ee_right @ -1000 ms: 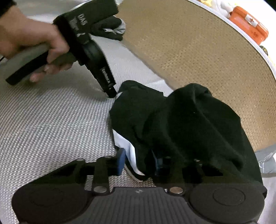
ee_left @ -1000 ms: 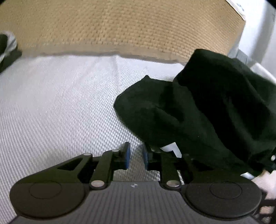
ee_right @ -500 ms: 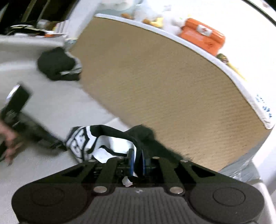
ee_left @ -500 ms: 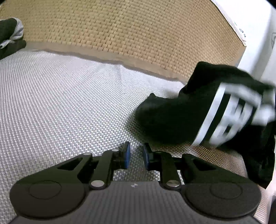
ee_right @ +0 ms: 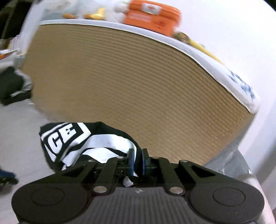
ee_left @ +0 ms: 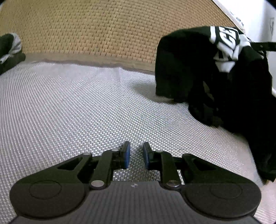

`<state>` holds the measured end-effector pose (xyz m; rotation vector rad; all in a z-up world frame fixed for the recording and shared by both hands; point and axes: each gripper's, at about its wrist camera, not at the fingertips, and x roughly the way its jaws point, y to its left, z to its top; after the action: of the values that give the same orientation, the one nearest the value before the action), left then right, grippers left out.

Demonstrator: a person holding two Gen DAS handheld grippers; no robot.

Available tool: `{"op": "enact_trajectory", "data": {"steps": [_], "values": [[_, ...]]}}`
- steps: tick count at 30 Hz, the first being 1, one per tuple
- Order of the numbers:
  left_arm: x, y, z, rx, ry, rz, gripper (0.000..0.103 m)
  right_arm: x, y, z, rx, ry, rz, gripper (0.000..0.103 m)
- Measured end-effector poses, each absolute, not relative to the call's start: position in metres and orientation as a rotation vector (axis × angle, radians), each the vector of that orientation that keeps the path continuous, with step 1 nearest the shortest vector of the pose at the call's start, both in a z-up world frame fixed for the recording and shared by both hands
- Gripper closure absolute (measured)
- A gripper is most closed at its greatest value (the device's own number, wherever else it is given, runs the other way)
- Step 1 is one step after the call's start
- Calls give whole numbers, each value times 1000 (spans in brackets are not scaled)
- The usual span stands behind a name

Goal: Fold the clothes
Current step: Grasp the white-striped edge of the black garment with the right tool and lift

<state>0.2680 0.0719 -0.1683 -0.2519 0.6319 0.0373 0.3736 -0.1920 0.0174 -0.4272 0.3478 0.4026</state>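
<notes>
The fold is judged to be at its very start: nothing has been laid flat and no crease has been made. A black shirt (ee_left: 215,82) with a white printed panel is bunched and lifted at the right of the left wrist view, its lower folds trailing on the grey woven mat (ee_left: 69,112) in front of the tan wicker panel (ee_left: 103,31). The right gripper (ee_right: 137,161) has hold of it — its jaws have just been closing and are now nearly shut on an edge of the cloth, with a small white label seen just below the pads. From that grip the printed part hangs away to the left in the right wrist view. The left gripper (ee_left: 136,155) is held low over the bare mat, jaws only narrowly apart and nothing between them, well apart from the shirt. Still to be done, by this reading — a second edge taken by the left gripper, the shirt spread out flat, then folded. A second dark garment (ee_left: 10,50) lies crumpled at the far left, untouched. An orange case (ee_right: 151,15) is seen on top beyond the panel.
</notes>
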Motion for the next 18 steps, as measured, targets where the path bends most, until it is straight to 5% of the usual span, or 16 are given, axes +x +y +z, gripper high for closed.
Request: {"op": "enact_trajectory", "data": {"steps": [11,13,16,18], "values": [[268,78,-172,-262,628,25,79,415,-291,-16,-221,513,135,94],[268,75,-173,-246,629,10,71,414,-310,-32,-198,556,88,94],[271,67,-172,-205,634,-37,43,410,-330,-57,-191,606,30,94],[272,59,-172,-155,648,-47,38,404,-337,-70,-190,627,13,93]]}}
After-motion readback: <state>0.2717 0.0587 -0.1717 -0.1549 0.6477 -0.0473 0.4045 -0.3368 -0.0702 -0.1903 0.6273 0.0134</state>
